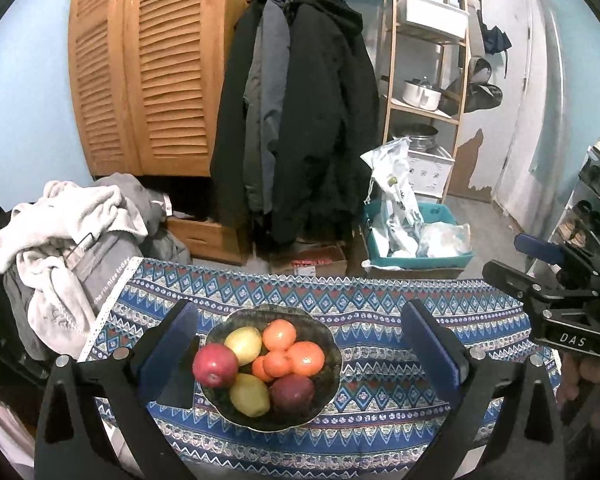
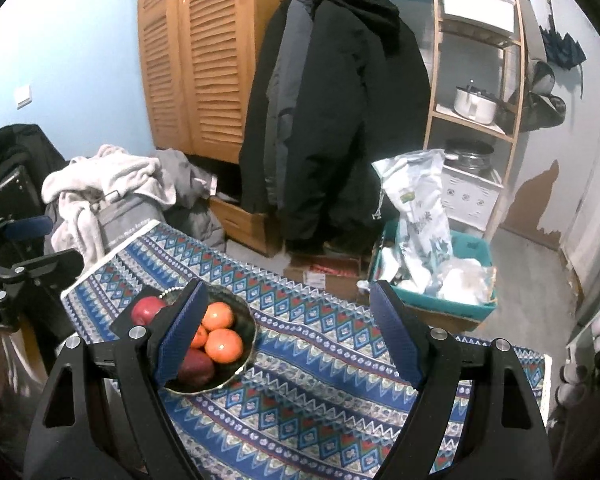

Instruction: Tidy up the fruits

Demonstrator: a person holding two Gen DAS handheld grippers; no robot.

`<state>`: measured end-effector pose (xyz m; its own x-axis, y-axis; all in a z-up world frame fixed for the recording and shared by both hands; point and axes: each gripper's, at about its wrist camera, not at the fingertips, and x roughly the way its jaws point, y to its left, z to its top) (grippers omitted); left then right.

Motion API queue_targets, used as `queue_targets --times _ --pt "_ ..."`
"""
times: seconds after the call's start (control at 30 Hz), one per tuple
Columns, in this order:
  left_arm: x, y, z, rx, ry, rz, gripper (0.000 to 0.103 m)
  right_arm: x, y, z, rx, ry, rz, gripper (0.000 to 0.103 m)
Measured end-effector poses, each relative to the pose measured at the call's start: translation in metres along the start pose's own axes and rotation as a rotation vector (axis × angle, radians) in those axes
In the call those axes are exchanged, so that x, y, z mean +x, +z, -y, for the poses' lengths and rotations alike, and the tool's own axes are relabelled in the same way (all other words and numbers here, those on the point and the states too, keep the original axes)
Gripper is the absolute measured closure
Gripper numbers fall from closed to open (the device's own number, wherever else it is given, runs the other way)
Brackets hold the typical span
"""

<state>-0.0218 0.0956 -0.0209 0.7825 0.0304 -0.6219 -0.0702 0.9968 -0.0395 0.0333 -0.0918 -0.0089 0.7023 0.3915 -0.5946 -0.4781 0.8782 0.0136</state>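
A dark, scallop-rimmed bowl (image 1: 220, 330) sits on the blue zigzag-patterned tablecloth (image 1: 380, 332), heaped with orange mandarins (image 1: 305, 357), two yellow lemons (image 1: 244, 344), a red apple (image 1: 215, 365) and a darker red one (image 1: 292, 393). The left gripper (image 1: 300, 356) hangs above the bowl, its blue-padded jaws spread wide with nothing clasped. The right gripper (image 2: 290, 330) hovers beside it over bare cloth, jaws likewise apart and empty.
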Motion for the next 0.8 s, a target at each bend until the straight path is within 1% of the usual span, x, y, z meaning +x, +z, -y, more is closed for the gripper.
queue_targets --times 0.23,0.6,0.8 --pt "0.0007 0.001 0.0025 -0.007 0.012 -0.003 0.001 -0.0005 -0.0004 0.0015 0.002 0.0 0.002 0.021" --pt "0.0036 0.0016 0.0067 0.016 0.029 -0.017 0.001 -0.0018 -0.0034 0.0047 0.005 -0.005 -0.006 0.021" --pt "0.0047 -0.0007 0.0078 0.013 0.039 -0.025 0.001 -0.0007 -0.004 0.0053 0.008 -0.006 -0.008 0.021"
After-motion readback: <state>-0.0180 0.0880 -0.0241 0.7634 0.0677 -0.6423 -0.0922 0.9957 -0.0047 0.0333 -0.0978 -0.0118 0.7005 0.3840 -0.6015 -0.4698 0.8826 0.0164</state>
